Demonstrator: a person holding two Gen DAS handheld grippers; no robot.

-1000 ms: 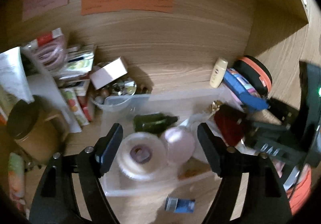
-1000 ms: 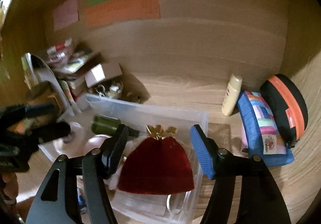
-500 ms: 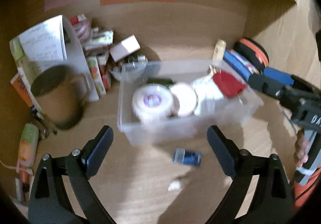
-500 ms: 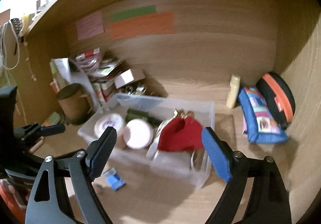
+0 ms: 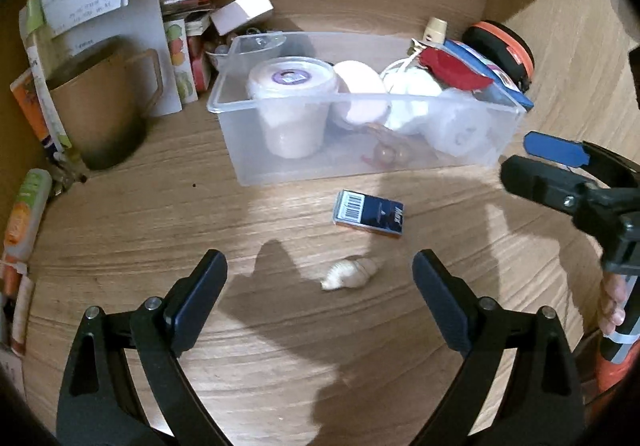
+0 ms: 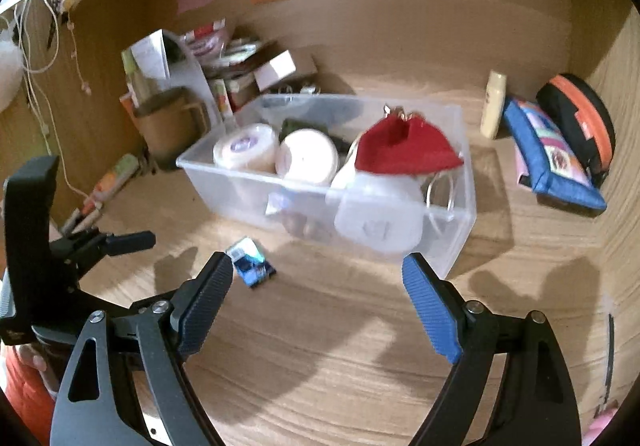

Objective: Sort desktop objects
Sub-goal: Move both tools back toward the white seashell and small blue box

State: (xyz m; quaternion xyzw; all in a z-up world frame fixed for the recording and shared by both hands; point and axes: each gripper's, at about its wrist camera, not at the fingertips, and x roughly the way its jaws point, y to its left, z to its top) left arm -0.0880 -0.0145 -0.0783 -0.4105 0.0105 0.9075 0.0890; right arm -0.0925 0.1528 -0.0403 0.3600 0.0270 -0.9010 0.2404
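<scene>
risk sits mostly with the small loose things on the tabletop (image 5: 120,246): the pale shell (image 5: 350,273) lies low in the centre of the left wrist view, between the spread fingers of the left tool (image 5: 318,280), and the dark blue box (image 5: 369,213) lies just above it, in front of the clear bin (image 5: 360,102). both tools are released and empty; the right tool (image 6: 318,292) hangs wide apart over bare wood at the bottom of its own view. a judgement: the shell looks rounded and light, so a pad closing off-centre could flick it away or roll it, and a low approach could nudge the blue box against the bin wall. the two tools are near each other, the right one entering at the right edge of the left view, so reaching for the same item could make them collide. the bin is already crowded, with the red pouch (image 6: 406,152) riding above its rim, so a dropped item may slide off. open room lies across the lower half of both views; the mug (image 5: 100,110) and clutter hem in the upper left, the pouches (image 6: 556,154) the upper right
</scene>
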